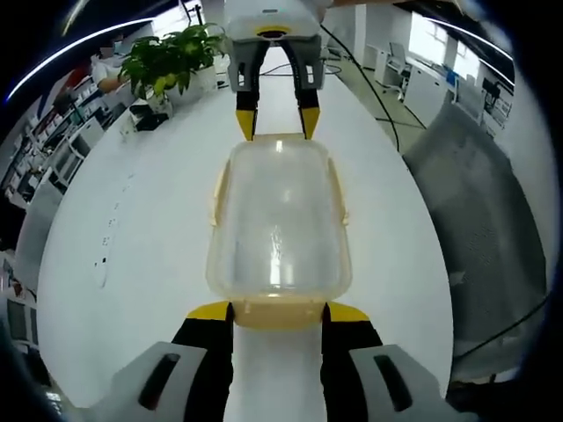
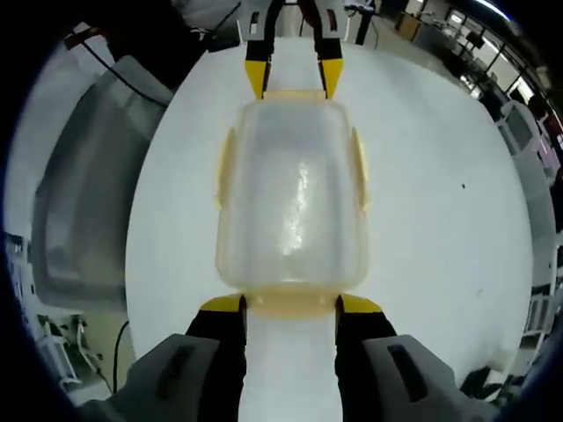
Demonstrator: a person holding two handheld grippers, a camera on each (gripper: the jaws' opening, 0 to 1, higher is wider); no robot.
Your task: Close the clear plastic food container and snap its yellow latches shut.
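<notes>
So the clear plastic container [image 1: 280, 220] sits with its lid on, flat on a long white table [image 1: 132, 229], and the two grippers face each other from opposite short ends of it.

In the left gripper view, the left gripper [image 1: 278, 310] has its black jaws with yellow tips spread about as wide as the container's end latch [image 1: 278, 312], one tip at each corner of it. Looks like they're touching or just beside the latch, not squeezing anything. At the far end the right gripper [image 1: 276, 123] comes in from the top, tips spread to a similar width and sitting right at the far edge of the lid.

The right gripper view is the same deal mirrored: the jaws bracket the near yellow latch [image 2: 290, 301], and the left gripper is at the far end. The long side latches [image 2: 226, 167] look folded against the container walls, though I can't tell if they're actually snapped.

Background stuff: a potted plant [image 1: 171, 57] sits further down the table, and a grey chair [image 1: 479, 229] stands beside the table.
</notes>
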